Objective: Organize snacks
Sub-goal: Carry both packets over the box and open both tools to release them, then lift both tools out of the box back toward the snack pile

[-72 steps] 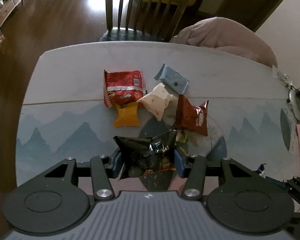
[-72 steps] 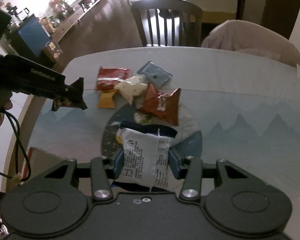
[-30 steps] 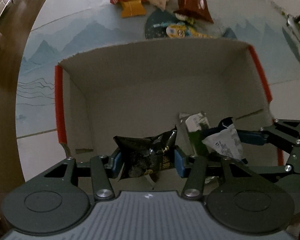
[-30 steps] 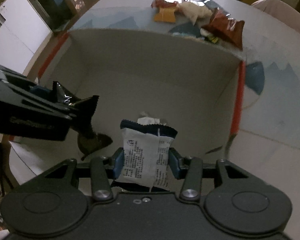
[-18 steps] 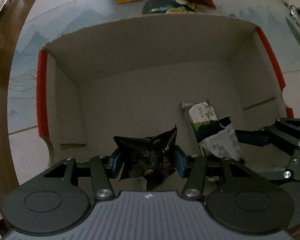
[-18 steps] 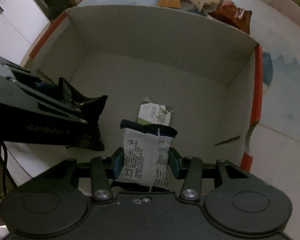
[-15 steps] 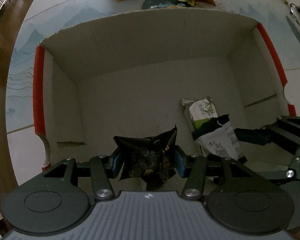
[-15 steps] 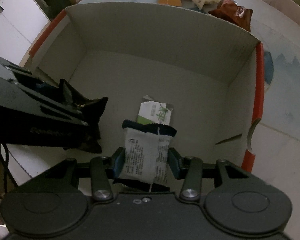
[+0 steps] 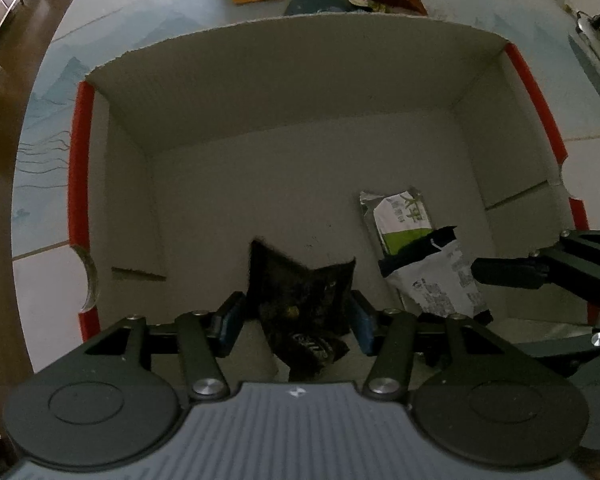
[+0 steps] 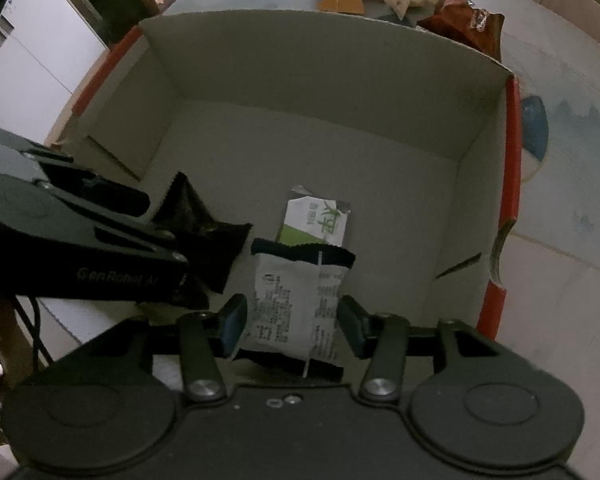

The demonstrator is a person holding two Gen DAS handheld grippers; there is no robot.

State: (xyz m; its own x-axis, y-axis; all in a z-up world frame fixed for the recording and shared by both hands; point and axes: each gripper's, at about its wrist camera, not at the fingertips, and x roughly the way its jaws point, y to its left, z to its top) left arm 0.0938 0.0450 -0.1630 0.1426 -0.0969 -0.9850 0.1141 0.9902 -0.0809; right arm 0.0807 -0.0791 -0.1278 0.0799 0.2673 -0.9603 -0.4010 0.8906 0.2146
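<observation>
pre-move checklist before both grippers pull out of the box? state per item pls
1. Left gripper let go of the black packet: ok, jaws have just been opening, gaps show at both pads.
2. Right gripper let go of the white packet: ok, jaws just opening, pads clear of it.
3. Both packets over the cardboard box floor: ok.
4. Packets settled on the floor: cannot tell.
5. Green-and-white packet flat in the box, clear of the grippers: ok.
6. Snacks left on the table beyond the box: not ok, several remain.
</observation>
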